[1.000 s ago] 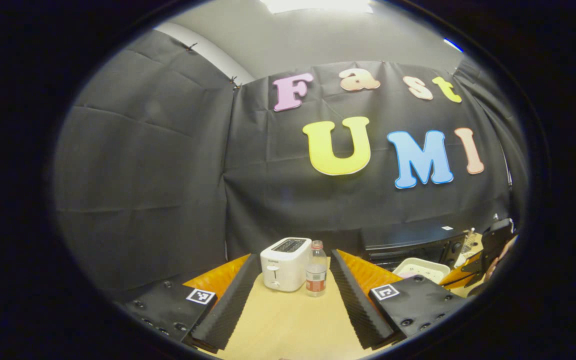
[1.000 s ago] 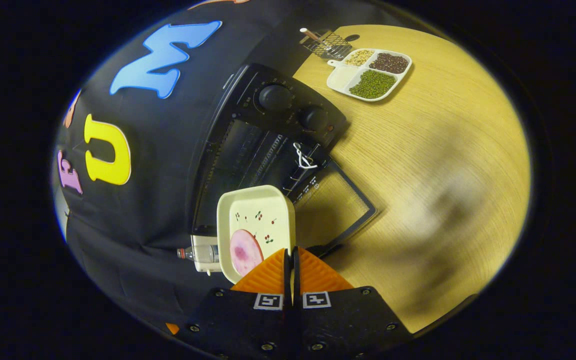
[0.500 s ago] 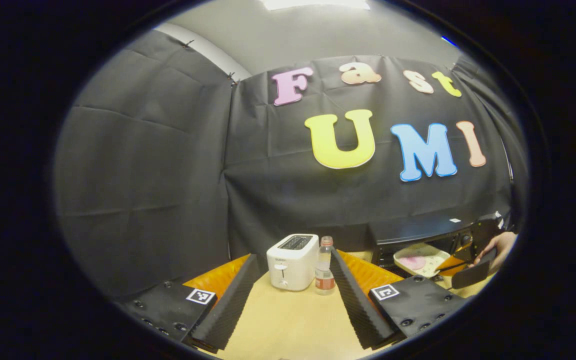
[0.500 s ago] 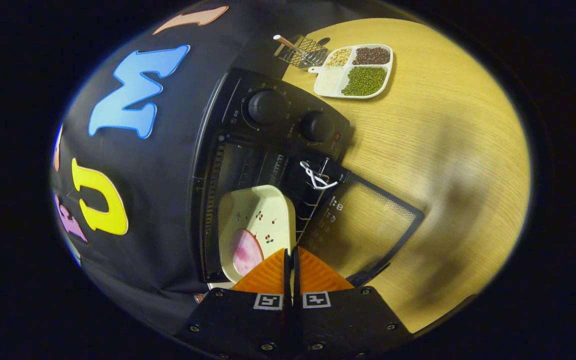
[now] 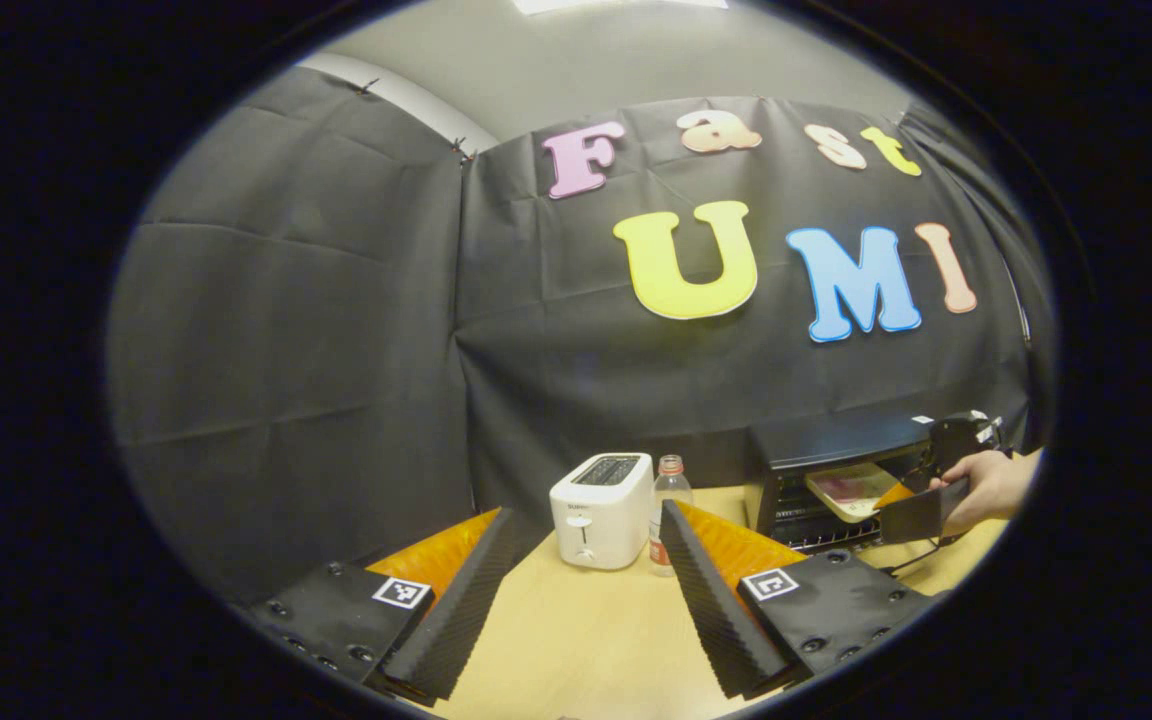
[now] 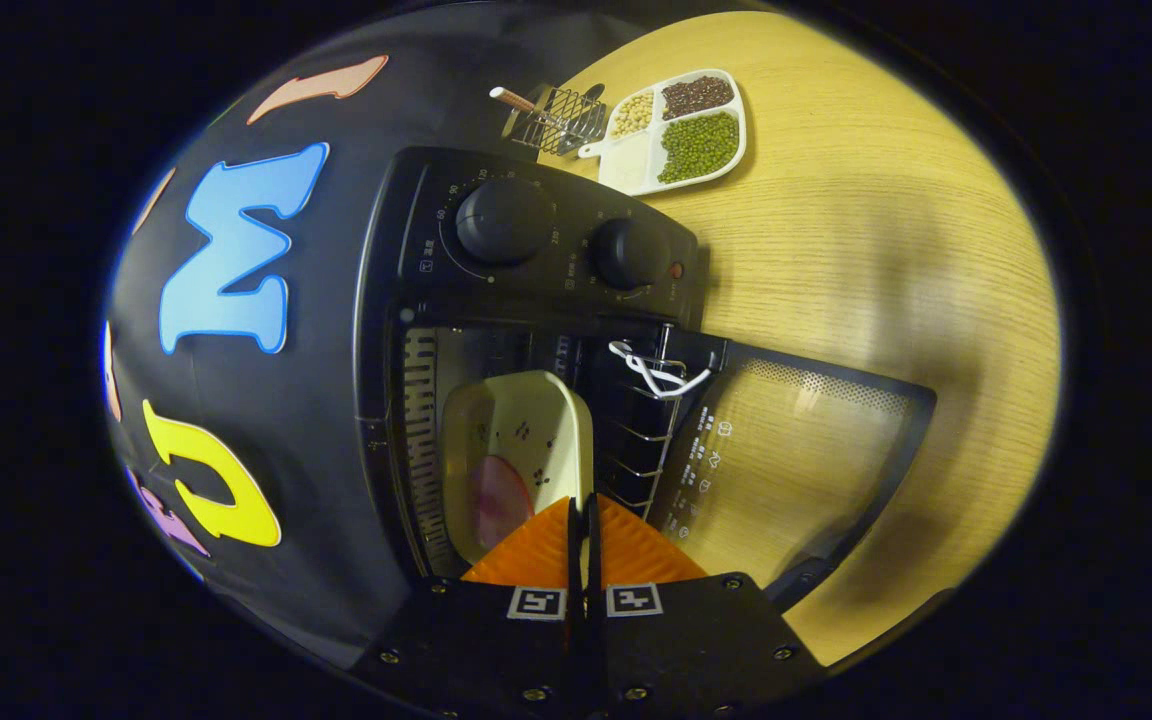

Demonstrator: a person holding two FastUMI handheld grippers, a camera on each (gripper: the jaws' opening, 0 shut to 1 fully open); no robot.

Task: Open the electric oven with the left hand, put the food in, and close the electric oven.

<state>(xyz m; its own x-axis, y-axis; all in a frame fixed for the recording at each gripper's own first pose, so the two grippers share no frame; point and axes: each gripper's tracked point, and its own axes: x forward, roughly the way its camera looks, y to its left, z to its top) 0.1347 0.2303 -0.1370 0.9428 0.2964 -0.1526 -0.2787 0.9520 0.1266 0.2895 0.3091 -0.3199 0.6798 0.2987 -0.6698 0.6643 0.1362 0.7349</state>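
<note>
Left gripper view: left tongs [image 5: 586,610] apart, empty, idle over counter [image 5: 576,640], toaster [image 5: 601,510] and bottle [image 5: 669,515] beyond. Oven [image 5: 816,470] near counter's right edge, tray entering its mouth.

Right gripper view: right tongs [image 6: 581,520] clamped on tray [image 6: 521,450] rim, likely to keep it level. Tray half inside oven cavity, holding pink food slice [image 6: 498,497]. Door [image 6: 786,460] lies open. Divided dish [image 6: 681,130] at far edge holds beans.

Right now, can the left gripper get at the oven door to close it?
Probably not yet. The left gripper hangs open by the toaster, while the right gripper and plate sit over the open oven door.
</note>
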